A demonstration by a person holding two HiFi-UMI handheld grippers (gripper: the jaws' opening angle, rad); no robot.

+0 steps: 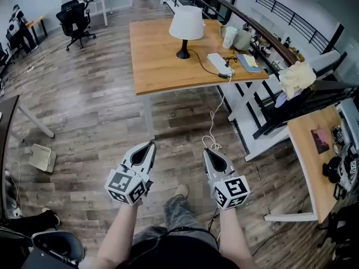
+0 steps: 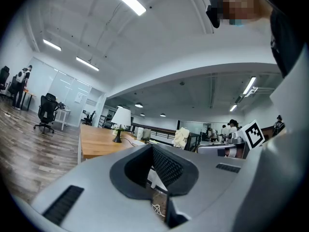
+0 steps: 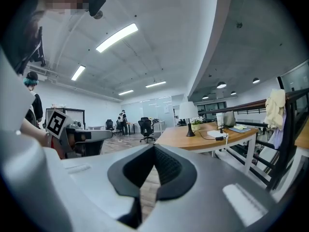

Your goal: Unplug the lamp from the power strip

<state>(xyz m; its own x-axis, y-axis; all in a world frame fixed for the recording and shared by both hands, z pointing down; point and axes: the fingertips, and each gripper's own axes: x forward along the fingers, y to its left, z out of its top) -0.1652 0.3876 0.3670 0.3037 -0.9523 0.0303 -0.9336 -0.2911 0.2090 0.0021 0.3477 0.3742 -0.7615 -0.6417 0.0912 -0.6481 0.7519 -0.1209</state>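
The left gripper [image 1: 147,148] and the right gripper [image 1: 208,153] are both clenched on nothing, held side by side well short of the desk [image 1: 162,66]; judged from this, no grip is needed until the plug is within reach. The lamp [image 1: 185,29] stands on the desk. Its black cord [image 1: 199,58] runs across the desk top to the power strip [image 1: 220,64], which lies near the desk's front corner, where its white cable [image 1: 213,116] drops to the floor.
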